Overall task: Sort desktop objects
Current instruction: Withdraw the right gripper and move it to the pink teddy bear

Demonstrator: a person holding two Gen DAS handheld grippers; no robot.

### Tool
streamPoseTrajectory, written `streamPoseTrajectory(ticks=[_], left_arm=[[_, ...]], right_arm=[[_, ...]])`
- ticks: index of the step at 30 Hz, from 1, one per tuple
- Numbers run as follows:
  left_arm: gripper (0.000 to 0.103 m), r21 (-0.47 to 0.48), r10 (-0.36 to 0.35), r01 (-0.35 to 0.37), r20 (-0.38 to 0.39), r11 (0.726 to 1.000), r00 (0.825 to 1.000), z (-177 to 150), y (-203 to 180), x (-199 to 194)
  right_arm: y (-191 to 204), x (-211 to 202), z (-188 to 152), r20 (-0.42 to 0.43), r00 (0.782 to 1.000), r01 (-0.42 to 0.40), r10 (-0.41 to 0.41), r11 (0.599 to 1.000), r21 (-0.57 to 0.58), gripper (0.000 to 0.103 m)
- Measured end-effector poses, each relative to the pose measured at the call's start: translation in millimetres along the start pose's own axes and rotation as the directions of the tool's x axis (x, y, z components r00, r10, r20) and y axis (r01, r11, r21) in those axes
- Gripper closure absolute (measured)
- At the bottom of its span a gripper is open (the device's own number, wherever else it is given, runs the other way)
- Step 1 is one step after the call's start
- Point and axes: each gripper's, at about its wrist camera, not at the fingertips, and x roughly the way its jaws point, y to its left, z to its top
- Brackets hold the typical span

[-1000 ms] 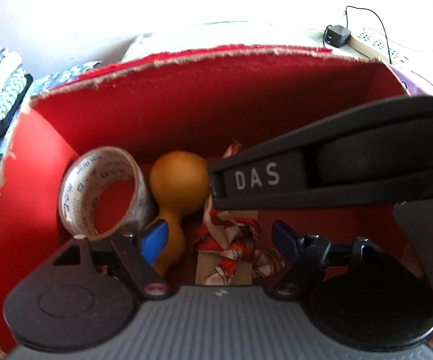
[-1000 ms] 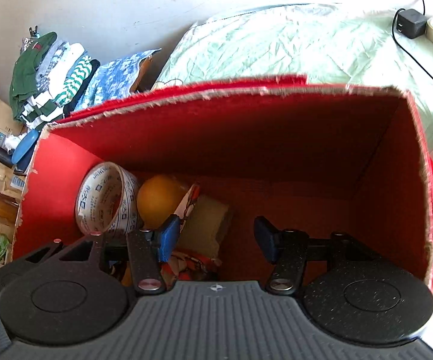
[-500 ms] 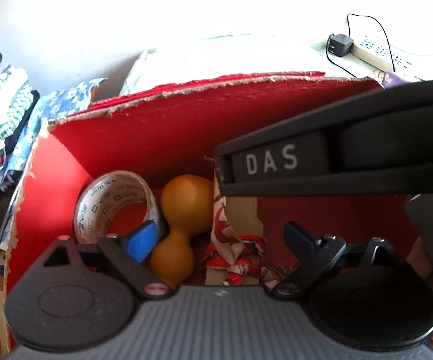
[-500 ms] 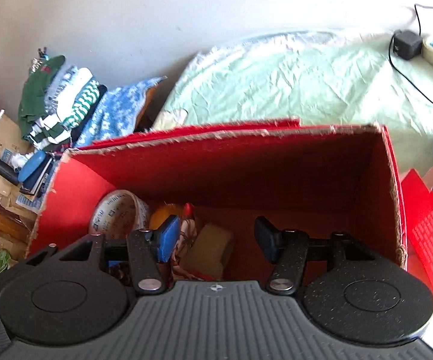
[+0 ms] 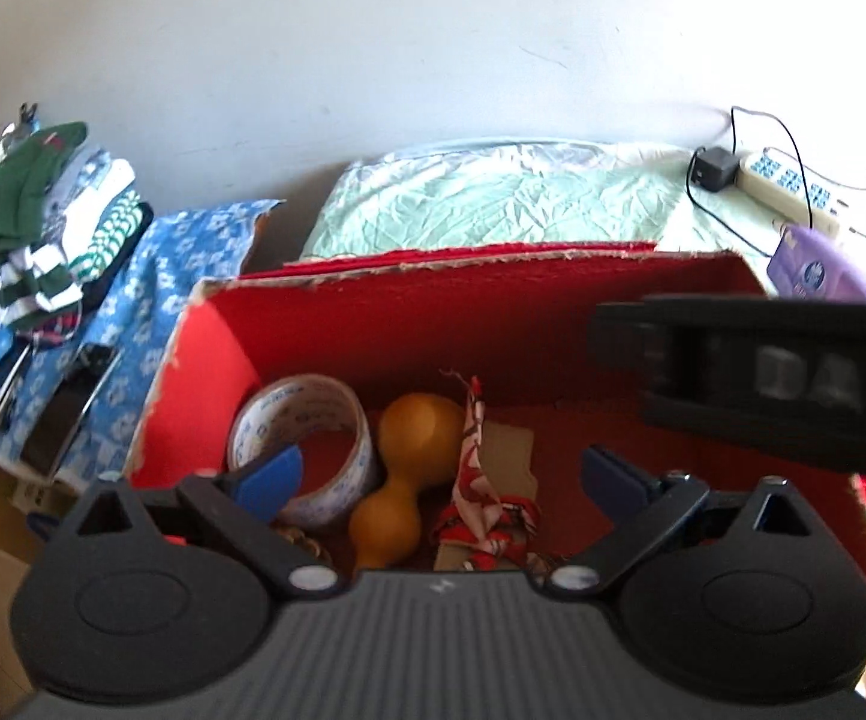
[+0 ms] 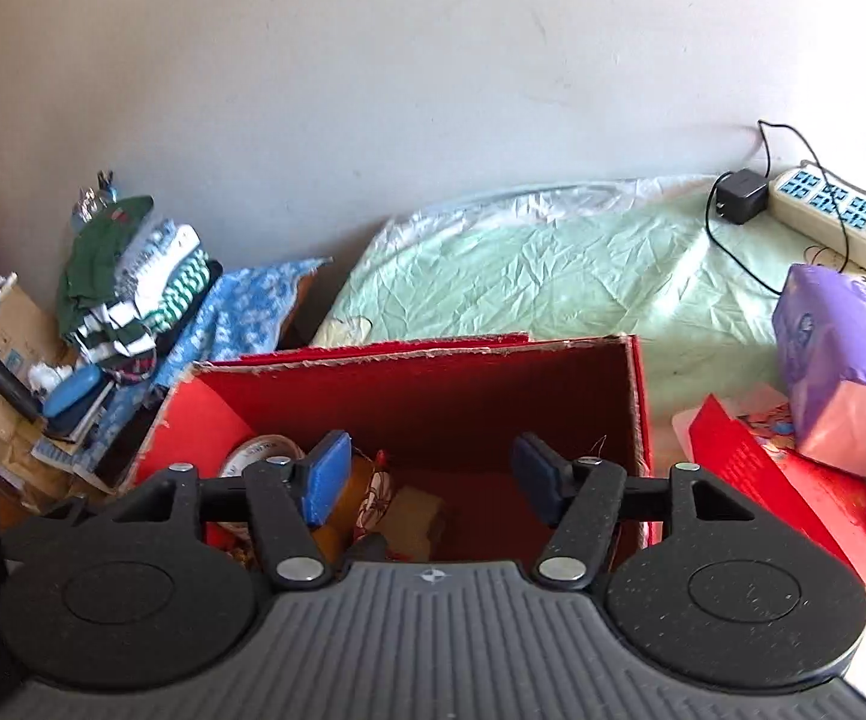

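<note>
A red cardboard box stands open on the desk. Inside lie a roll of clear printed tape, an orange gourd-shaped object, and a red-and-white patterned cloth on a brown card. My left gripper is open and empty above the box's near side. My right gripper is open and empty above the box; its black body marked "DAS" crosses the right of the left wrist view.
A pale green cloth covers the desk behind the box. A power strip with a black adapter lies at the back right. A purple tissue pack and a red booklet lie to the right. Folded clothes and clutter sit to the left.
Both grippers have risen and pulled back out of the box, still open and empty. The box now looks smaller and more of the desk shows.
</note>
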Motion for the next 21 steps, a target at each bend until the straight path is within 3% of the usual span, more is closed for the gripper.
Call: streamPoseTrajectory(ticks=[8,14,21], left_arm=[[0.002,-0.031,0.01,-0.008,0.055,0.999,0.998,-5,6,-42],[0.002,-0.039,0.029,-0.026,0.104,0.999,0.994,-20,7,-67],[0.002,-0.031,0.011,-0.009,0.083,0.999,0.996,-44,4,-81]], right_arm=[[5,-59,-11,0.111,0.994,0.004,0.003,0.998,-0.059,0.028],[-1,-86,-26,0.128,0.992,0.002,0.008,0.997,-0.072,0.028],[-12,-106,-49,0.118,0.993,-0.003,0.011,0.998,-0.061,0.028]])
